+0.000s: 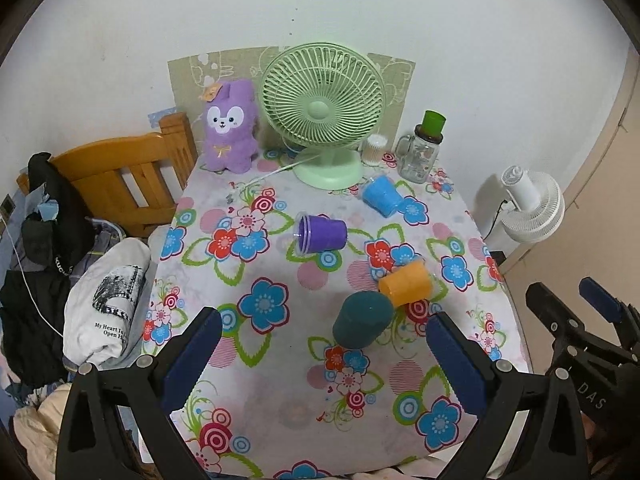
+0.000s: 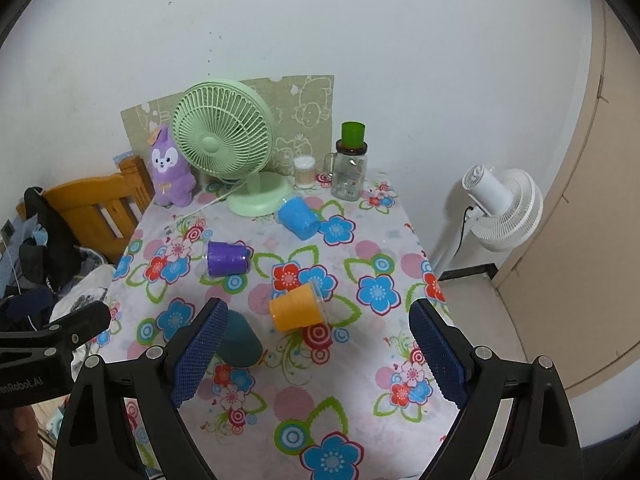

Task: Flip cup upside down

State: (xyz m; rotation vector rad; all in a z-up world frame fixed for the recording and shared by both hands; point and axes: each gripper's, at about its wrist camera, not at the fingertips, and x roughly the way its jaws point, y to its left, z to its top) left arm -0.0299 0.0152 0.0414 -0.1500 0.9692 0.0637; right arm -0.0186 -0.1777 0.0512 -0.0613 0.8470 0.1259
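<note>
Both our claws hang wide and empty over the near edge of the counter (image 1: 280, 420). Just ahead of the left claw (image 1: 324, 354), slightly right of its centre line, the dark teal cup (image 1: 362, 320) already stands mouth-down. Beyond it, touching or nearly so, the orange cup (image 2: 298, 308) lies on its side directly ahead of the right claw (image 2: 318, 350), its long axis running crosswise and its clear rim toward that claw's right finger; we judge the right claw better lined up. Farther off lie the purple cup (image 1: 320, 234) and blue cup (image 1: 382, 196), also toppled.
</note>
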